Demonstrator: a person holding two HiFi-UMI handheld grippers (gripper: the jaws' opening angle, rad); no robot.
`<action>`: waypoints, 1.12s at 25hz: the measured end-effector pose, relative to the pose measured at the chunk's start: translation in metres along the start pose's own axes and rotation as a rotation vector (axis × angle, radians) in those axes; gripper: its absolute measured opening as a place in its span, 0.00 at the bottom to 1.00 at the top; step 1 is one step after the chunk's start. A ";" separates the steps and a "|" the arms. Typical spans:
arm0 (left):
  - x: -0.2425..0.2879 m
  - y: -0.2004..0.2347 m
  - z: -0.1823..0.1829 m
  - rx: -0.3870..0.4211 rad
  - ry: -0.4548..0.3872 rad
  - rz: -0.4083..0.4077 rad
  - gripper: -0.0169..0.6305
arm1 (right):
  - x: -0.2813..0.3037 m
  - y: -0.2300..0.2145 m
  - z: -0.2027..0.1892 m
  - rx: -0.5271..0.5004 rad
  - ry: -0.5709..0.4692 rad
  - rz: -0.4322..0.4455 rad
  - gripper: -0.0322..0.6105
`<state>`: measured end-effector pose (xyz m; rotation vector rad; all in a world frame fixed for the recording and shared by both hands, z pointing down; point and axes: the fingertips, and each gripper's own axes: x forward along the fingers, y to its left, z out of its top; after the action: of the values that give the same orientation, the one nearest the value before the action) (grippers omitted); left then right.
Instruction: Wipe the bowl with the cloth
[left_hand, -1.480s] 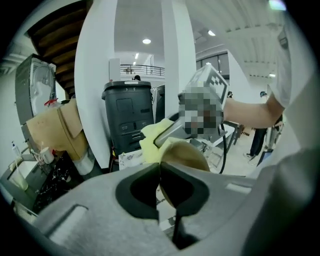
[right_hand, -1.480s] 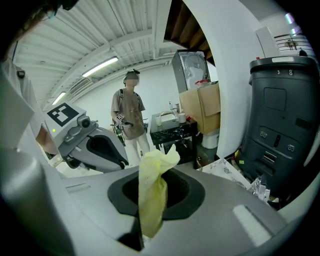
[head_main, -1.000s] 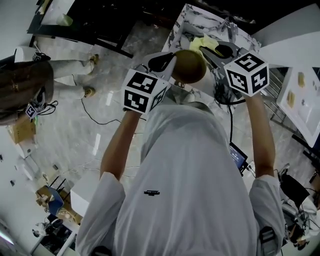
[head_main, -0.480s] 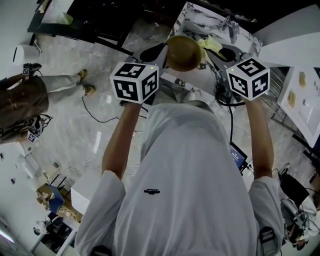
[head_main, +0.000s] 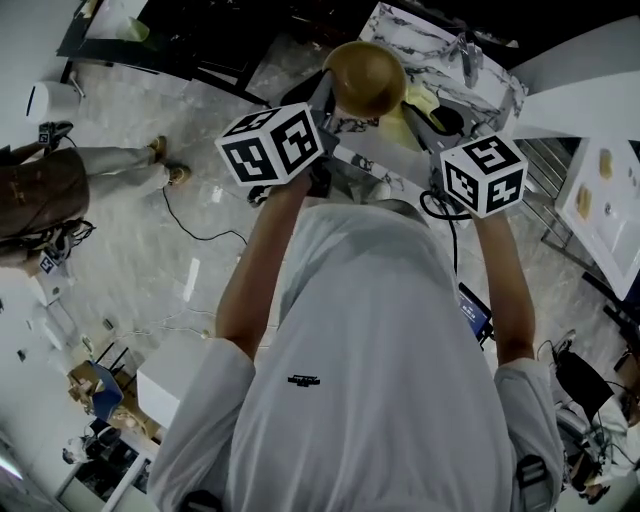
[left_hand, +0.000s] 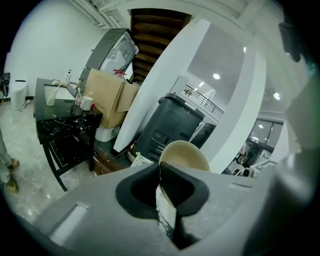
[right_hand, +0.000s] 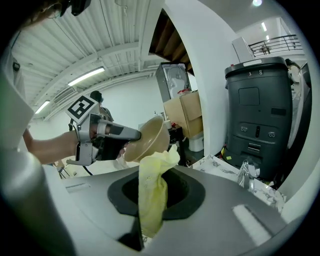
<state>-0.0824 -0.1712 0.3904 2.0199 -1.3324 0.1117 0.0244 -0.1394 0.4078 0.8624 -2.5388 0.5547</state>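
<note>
Head view: bowl (head_main: 367, 78) underside up, nr cloth (head_main: 419, 99).

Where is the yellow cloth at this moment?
Right gripper view, centre: the cloth is clamped in the right gripper, its top just below the bowl.

Marbled table (head_main: 415, 40) with metal tap (head_main: 466, 58)

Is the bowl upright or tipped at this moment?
Tipped. The left tool holds the bowl by its rim in the air, with its opening turned sideways, next to the cloth.
</note>
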 end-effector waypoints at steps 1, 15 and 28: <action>0.001 0.000 0.001 -0.007 -0.008 0.005 0.05 | 0.001 0.001 0.000 0.005 -0.008 -0.004 0.12; 0.008 -0.020 0.005 -0.094 -0.095 0.009 0.05 | 0.027 0.038 -0.001 0.050 -0.083 0.076 0.12; 0.005 -0.016 0.002 0.023 -0.103 0.067 0.05 | 0.014 0.062 -0.008 0.017 -0.125 0.163 0.12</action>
<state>-0.0668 -0.1725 0.3831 2.0244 -1.4698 0.0543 -0.0237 -0.0970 0.4068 0.7210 -2.7393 0.5900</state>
